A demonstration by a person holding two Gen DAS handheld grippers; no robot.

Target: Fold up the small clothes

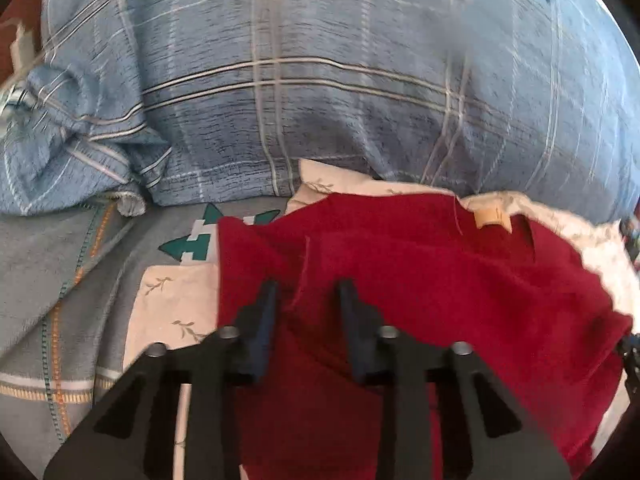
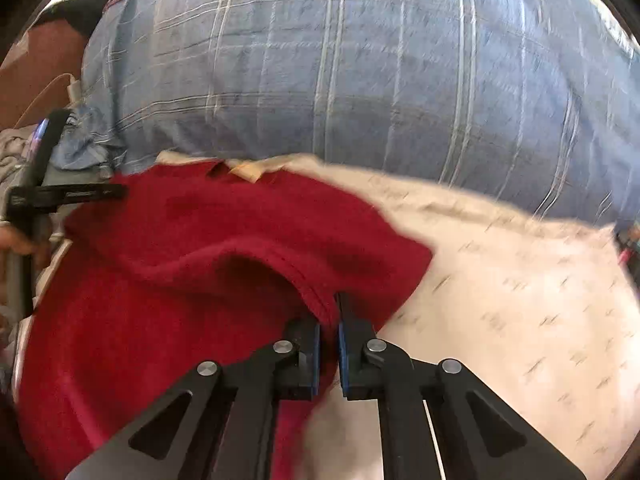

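Ahead of you bulges a big blue plaid-striped fabric mass, like a pillow or bolster [image 1: 340, 80], filling the upper half of both wrist views. Below it a cream cloth printed with small leaf sprigs [image 2: 520, 300] covers the surface, and at its left edge a grey bedspread with orange and teal stitching [image 1: 48, 280] shows.

The dark red knitted garment [image 1: 420, 288] lies spread on the cream cloth, just in front of the blue mass, with a small tan neck label [image 1: 490, 218] near its far edge.

Your right gripper [image 2: 329, 320] has its jaws pressed nearly together, pinching a hemmed edge of the red garment and raising it into a fold. Your left gripper [image 1: 307, 292] is over the garment's left part with its jaws spread apart, a loose ridge of red cloth between them, not clamped. Both views are motion-blurred.
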